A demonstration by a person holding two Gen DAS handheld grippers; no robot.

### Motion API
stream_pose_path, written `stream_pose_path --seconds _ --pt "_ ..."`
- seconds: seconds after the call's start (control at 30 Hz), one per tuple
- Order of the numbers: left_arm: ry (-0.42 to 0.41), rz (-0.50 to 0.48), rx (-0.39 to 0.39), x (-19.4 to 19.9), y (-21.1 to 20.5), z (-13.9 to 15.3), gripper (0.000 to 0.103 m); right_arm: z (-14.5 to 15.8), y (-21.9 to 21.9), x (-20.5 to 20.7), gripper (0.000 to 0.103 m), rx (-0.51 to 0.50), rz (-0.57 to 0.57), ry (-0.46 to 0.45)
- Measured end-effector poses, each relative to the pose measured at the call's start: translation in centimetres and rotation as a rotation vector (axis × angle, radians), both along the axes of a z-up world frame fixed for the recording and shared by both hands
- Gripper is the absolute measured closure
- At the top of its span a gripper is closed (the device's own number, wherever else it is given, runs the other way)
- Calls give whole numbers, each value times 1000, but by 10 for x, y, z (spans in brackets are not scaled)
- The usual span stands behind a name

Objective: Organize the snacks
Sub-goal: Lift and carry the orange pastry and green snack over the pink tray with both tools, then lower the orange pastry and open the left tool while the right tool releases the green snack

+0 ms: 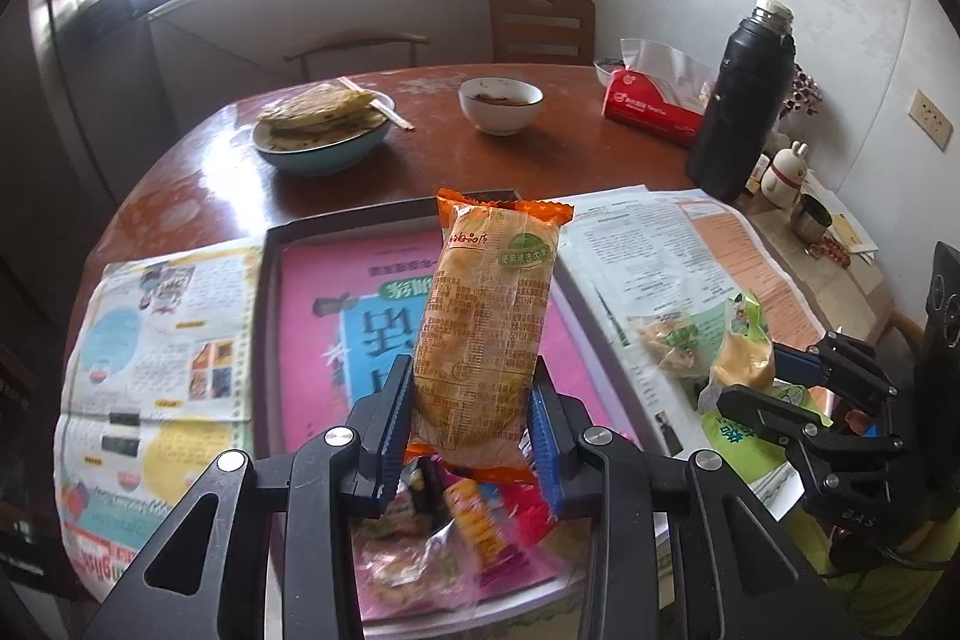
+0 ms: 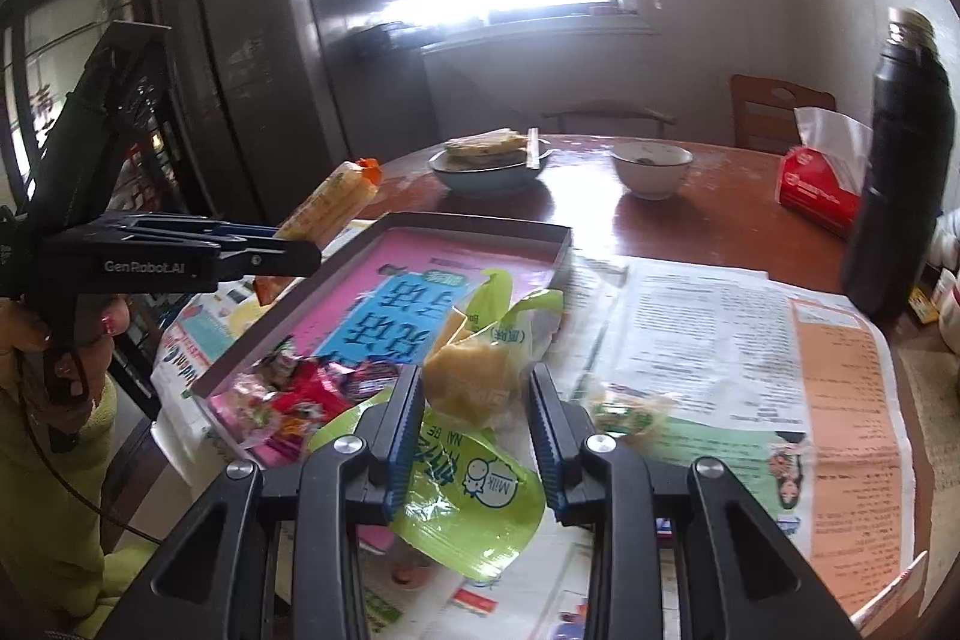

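An orange-ended snack packet (image 1: 483,334) is clamped between the blue pads of the left gripper (image 1: 474,436), gripped at its lower third and held upright above the shallow tray (image 1: 273,340); in the right wrist view the same packet (image 2: 333,205) is seen raised over the tray's near-left wall (image 2: 282,304), sticking out beyond the fingers. A green-wrapped bread snack (image 2: 474,382) is pinched by the right gripper (image 2: 474,436), its yellow bun seated between the pads and the loose green wrapper hanging out below and above; it is held just past the tray's right corner, over the newspaper (image 2: 708,358). From the left wrist view the right gripper (image 1: 762,388) is seen closed on that green snack (image 1: 741,358) to the right of the tray. A small pile of mixed snack packets (image 1: 468,526) is lying in the tray's near end, directly under the left jaws; the pink-lined far part of the tray floor is bare. Another small wrapped snack (image 2: 624,409) is left on the newspaper just beside the right finger. Open room is found across the tray's middle and the newspaper to the right. Farther back the table is bounded by a plate of flatbread (image 1: 324,127), a white bowl (image 1: 501,103), a red tissue pack (image 1: 651,109) and a tall black flask (image 1: 741,100), all well apart from both tools.
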State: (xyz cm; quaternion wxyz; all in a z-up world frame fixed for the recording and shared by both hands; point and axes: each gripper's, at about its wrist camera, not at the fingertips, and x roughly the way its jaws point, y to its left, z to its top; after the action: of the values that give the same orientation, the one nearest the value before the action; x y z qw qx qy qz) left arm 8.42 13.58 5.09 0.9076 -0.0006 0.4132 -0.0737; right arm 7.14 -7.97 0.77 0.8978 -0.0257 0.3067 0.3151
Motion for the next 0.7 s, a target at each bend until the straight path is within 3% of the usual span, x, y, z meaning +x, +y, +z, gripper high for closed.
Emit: stream_pose_path --seconds 0.7 --pt "21 77 11 -35 42 -14 67 -11 78 -40 68 -73 209 -3"
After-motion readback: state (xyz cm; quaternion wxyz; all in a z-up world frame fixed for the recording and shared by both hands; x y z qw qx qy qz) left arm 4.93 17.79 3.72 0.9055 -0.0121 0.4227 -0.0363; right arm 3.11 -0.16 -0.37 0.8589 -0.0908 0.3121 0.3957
